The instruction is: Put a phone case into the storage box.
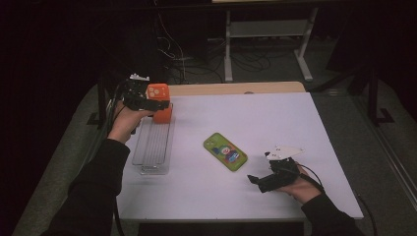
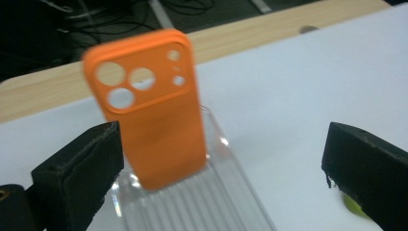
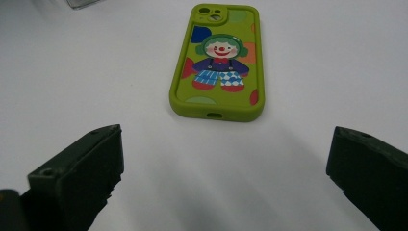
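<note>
An orange phone case (image 1: 158,91) (image 2: 154,115) stands upright in the far end of a clear slotted rack (image 1: 152,147) (image 2: 207,202) at the table's left. My left gripper (image 1: 156,104) (image 2: 221,159) is open around it with the jaws wide apart; the case is close to the left jaw, and I cannot tell whether they touch. A green phone case with a clown picture (image 1: 225,151) (image 3: 219,62) lies flat mid-table. My right gripper (image 1: 257,167) (image 3: 223,159) is open, low over the table just in front of the green case's near end, holding nothing.
The white table top (image 1: 255,118) has a wooden strip (image 1: 236,88) along its far edge. The rack runs along the left edge. Beyond the table are floor cables (image 1: 187,59) and a desk frame with white legs (image 1: 265,34).
</note>
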`<act>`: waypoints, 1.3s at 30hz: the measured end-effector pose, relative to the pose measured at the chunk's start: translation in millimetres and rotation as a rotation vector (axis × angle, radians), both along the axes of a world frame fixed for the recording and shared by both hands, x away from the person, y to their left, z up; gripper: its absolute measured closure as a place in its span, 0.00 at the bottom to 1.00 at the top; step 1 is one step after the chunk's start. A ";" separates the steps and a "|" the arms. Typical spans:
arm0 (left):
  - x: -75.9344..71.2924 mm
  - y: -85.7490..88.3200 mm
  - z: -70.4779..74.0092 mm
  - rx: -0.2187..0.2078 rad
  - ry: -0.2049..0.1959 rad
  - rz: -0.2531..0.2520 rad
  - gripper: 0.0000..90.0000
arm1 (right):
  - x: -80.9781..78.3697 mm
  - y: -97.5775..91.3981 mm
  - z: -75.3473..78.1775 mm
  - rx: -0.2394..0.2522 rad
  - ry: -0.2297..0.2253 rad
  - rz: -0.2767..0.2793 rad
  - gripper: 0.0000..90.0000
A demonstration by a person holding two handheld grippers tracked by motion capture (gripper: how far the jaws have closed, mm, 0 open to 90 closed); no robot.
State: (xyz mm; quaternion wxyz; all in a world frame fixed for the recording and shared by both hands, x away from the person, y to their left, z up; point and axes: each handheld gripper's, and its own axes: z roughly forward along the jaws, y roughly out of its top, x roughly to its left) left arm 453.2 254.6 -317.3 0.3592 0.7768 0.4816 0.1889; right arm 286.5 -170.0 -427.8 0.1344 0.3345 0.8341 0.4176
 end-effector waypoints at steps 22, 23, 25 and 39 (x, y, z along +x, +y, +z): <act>-64.1 -54.8 -20.6 -0.066 -0.021 -0.262 0.00 | -2.2 -10.5 -1.4 -0.001 -0.002 -0.014 0.00; -66.9 -57.7 -22.4 -0.068 -0.022 -0.277 0.00 | -2.6 -11.3 -1.0 0.000 -0.001 -0.017 0.00; -71.9 -63.8 -25.8 -0.063 -0.015 -0.307 0.00 | -3.4 -12.6 -0.5 0.001 -0.001 -0.020 0.00; -108.9 -91.9 -47.3 -0.089 -0.011 -0.438 0.00 | -5.1 -15.3 -2.1 -0.013 -0.003 -0.020 0.00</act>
